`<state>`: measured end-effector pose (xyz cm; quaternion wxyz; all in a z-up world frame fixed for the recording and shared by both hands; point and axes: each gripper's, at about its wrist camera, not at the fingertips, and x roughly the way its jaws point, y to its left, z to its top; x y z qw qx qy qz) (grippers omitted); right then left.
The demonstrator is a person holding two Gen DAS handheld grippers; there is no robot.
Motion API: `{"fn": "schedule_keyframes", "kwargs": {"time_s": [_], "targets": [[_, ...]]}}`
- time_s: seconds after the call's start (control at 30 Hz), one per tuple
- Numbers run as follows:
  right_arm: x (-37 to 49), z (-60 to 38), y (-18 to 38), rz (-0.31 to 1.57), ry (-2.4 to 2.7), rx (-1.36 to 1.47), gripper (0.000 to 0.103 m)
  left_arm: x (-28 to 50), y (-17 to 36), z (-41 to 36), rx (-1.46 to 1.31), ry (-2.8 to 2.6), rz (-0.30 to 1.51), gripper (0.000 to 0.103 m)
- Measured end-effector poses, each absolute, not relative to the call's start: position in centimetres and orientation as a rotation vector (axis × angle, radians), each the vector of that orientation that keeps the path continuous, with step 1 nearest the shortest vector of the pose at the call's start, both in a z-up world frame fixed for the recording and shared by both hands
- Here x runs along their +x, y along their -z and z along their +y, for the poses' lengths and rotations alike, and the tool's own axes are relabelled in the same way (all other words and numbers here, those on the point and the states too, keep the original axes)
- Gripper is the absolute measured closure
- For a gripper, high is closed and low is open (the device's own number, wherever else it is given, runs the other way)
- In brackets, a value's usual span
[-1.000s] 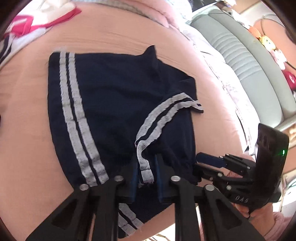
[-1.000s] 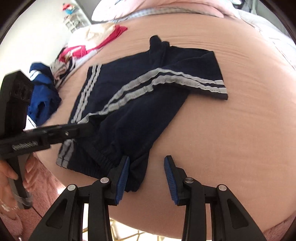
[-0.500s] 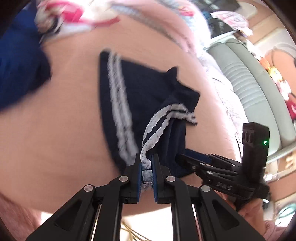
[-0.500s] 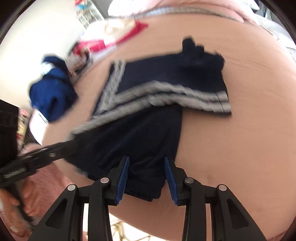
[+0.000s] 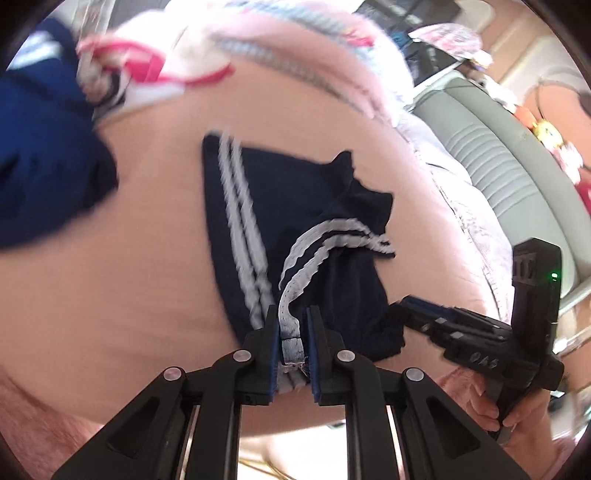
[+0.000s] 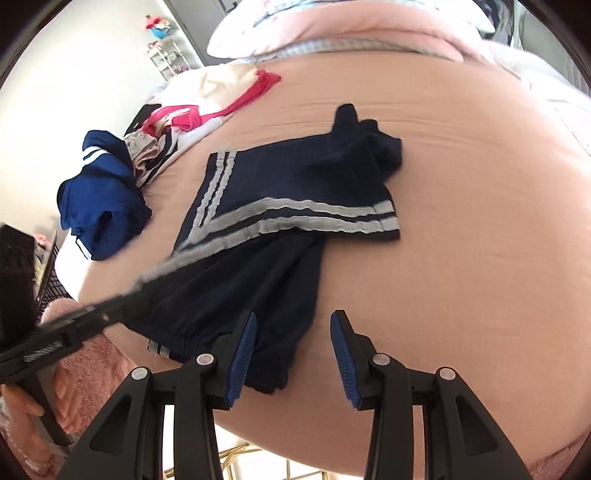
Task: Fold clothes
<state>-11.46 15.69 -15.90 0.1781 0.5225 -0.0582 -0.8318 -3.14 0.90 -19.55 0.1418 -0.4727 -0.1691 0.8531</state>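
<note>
Navy shorts [image 5: 314, 192] with white side stripes lie half folded on the pink bed sheet [image 5: 110, 295]. My left gripper [image 5: 291, 314] pinches a white-striped edge of the shorts near the bed's front edge and lifts it; its jaws are easing open slightly with the fabric still between the pads. In the right wrist view the shorts [image 6: 295, 173] spread ahead, and the left gripper [image 6: 147, 284] reaches in from the left. My right gripper [image 6: 293, 321] stands open over the elastic waistband corner, which lies by its left pad. It also shows as the right gripper [image 5: 402, 306] at the shorts' right edge.
A bright blue garment [image 6: 103, 206] and a heap of pink and white clothes [image 6: 207, 103] lie at the bed's far left. Pillows and a quilt [image 6: 332, 26] line the far side. A grey sofa [image 5: 509, 155] stands beyond the bed. The front edge of the bed is just below both grippers.
The left gripper narrowed onto the striped edge and drew it back and up, swinging its view left. The right gripper slid left until the waistband corner lay between its fingers.
</note>
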Motion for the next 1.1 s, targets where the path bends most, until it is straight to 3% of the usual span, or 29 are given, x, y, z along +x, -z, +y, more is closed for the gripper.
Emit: {"fn": "schedule_keyframes", "kwargs": {"time_s": [0.13,0.33,0.47,0.63,0.7,0.73,0.77,1.1], "targets": [[-11.5,14.9,18.0,-0.105,2.328,1.546,0.062,-3.5,21.8,1.5,-1.514,-2.425,-0.437,0.092],[-11.1,16.2,17.2,-0.174,2.323,1.544,0.062,-2.7,23.4,-1.4,-1.561,-2.351,-0.671,0.087],[-10.6,17.6,16.7,-0.29,2.359,1.524,0.061,-2.1,21.8,-2.4,-1.48,-2.429,-0.678,0.069],[-11.3,17.4,18.1,-0.365,2.285,1.547,0.052,-3.2,23.6,-1.4,-1.571,-2.36,-0.717,0.066],[-11.3,16.8,18.1,-0.298,2.291,1.54,0.062,-3.4,23.7,-0.9,-1.584,-2.369,-0.665,0.066],[-11.4,16.5,18.1,-0.283,2.278,1.553,0.075,-3.4,23.5,-0.7,-1.586,-2.373,-0.631,0.07],[-11.3,16.5,18.2,-0.31,2.256,1.56,0.086,-3.5,23.4,-0.6,-1.59,-2.366,-0.61,0.081],[-8.4,16.6,17.2,-0.375,2.197,1.595,0.092,-1.9,23.2,-1.8,-1.66,-2.261,-0.6,0.086]]}}
